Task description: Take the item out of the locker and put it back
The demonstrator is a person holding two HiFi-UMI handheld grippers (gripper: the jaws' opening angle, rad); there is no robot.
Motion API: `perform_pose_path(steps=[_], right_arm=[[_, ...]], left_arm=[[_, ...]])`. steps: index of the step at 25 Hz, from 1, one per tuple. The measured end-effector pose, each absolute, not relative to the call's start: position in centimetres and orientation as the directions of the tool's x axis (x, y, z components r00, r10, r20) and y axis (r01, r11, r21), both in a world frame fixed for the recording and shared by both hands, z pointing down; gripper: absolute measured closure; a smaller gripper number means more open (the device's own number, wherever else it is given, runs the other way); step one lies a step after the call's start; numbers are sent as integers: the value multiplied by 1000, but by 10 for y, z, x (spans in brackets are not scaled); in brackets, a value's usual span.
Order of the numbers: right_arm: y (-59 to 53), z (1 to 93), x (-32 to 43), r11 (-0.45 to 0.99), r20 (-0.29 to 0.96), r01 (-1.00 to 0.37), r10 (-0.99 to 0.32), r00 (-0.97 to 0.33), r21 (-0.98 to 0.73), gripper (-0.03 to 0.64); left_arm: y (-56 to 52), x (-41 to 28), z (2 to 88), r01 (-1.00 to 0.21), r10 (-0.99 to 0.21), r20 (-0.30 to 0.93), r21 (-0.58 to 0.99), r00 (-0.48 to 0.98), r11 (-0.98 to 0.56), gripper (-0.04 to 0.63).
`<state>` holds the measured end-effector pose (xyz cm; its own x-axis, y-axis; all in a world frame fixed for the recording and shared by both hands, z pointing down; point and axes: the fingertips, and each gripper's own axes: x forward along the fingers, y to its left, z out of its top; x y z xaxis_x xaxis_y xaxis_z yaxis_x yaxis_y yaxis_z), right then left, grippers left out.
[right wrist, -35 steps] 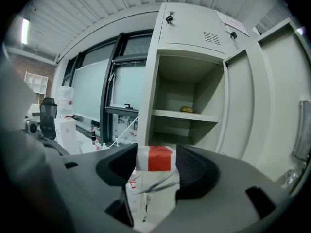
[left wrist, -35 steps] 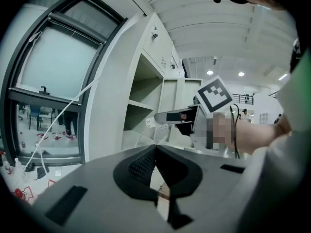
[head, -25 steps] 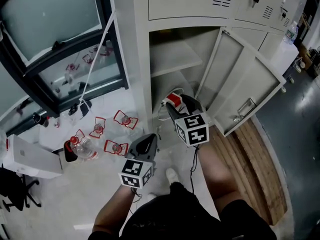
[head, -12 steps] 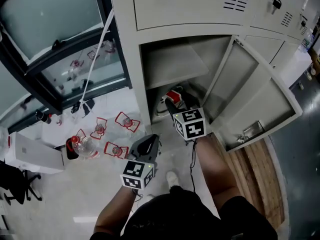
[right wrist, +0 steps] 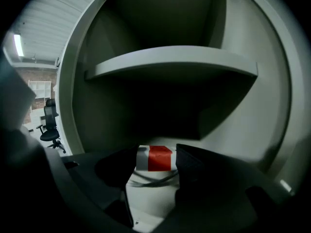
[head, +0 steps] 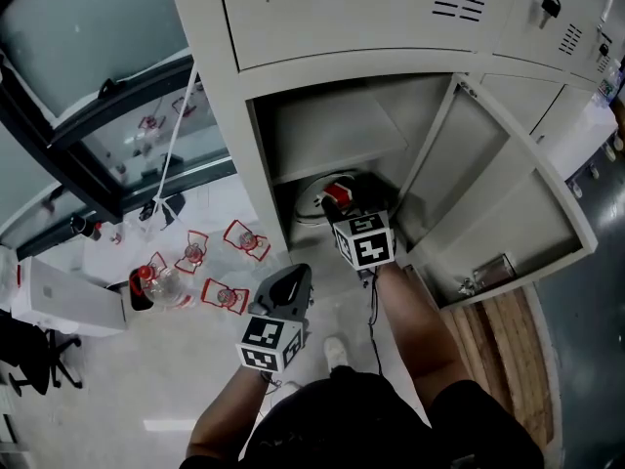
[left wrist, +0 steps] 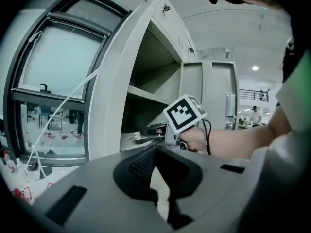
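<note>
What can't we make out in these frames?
- Item underside: right gripper view; jaws and shadow hide whether it rests on the locker floor.
- Cable ends: head and right gripper views; the right gripper covers them.
- Locker rear: right gripper view, too dark.

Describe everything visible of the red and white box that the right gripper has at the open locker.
The red and white box is small and block-shaped, with a white left end and a red band that looks like tape or a label. It sits level between the jaws of the right gripper, which press on its two sides, below the locker's shelf. A pale cable lies just under it; whether it joins the box is unclear.
</note>
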<state>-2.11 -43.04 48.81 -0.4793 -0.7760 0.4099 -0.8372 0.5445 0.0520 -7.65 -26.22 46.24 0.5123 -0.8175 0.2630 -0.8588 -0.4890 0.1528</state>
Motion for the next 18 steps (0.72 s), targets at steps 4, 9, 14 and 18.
perform_pose_path(steps=[4,9,14,18], right_arm=[[-436,506,-23,555,442,-830,-758,-479,52,368],[-443,527,-26,567,487,-820,-739,-465,78,368],[-450,531,-31,581,498,-809,-731,-466,95,368],[-451,538,-29,575,522,-812,-726,-448,102,367]], left_arm=[[-264,-75,463,-865,-824,263,152,503,-479,591],[-265,-75,465,-874,-833,264,154,486,-461,591],[-266,-78,468,-881,-839,270,159,473,-446,591],[-266,-78,469,-882,-840,271,161,470,-442,591]])
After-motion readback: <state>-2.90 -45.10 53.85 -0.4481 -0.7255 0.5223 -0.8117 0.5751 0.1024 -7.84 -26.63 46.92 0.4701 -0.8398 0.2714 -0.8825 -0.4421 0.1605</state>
